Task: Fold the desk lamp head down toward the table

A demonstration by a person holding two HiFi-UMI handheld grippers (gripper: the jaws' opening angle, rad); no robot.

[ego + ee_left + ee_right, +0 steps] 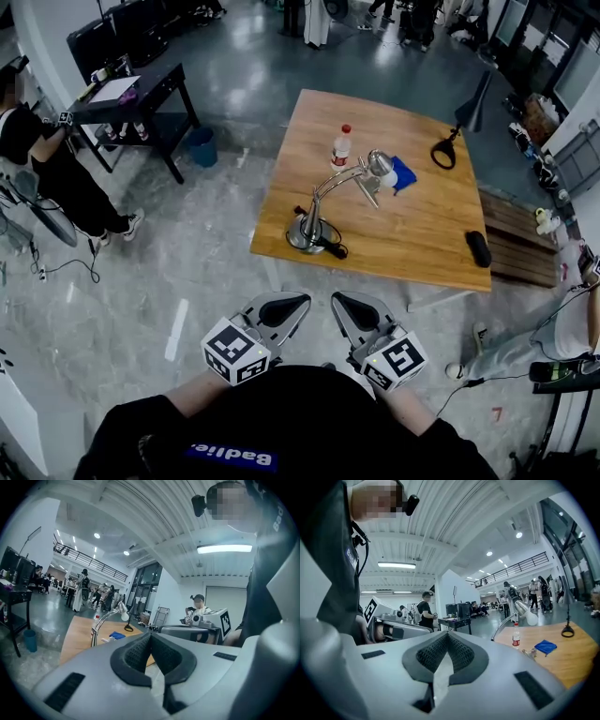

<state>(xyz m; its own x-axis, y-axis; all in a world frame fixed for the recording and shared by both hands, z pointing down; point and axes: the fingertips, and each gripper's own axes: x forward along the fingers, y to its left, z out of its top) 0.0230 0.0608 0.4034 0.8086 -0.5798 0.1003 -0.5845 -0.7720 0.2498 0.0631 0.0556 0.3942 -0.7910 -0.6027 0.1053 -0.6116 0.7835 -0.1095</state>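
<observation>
A silver desk lamp (323, 202) stands on the wooden table (422, 244), its round base (306, 232) near the table's front left corner. Its jointed arm rises to the right and ends in the lamp head (380, 165) over the table's middle. Both grippers hover close to my body over the floor, well short of the table. The left gripper (291, 306) and the right gripper (347, 302) are shut with nothing between their jaws. From the left gripper (150, 635) view the lamp (107, 618) is far off; the right gripper (447, 634) view shows its head (528, 616).
On the table are a plastic bottle (342, 146), a blue cloth (404, 174), a black looped cable (443, 153) and a black oblong object (478, 248). A black desk (141, 96), a blue bin (201, 147) and a person (47, 159) are at the left. A wooden bench (514, 242) lies at the right.
</observation>
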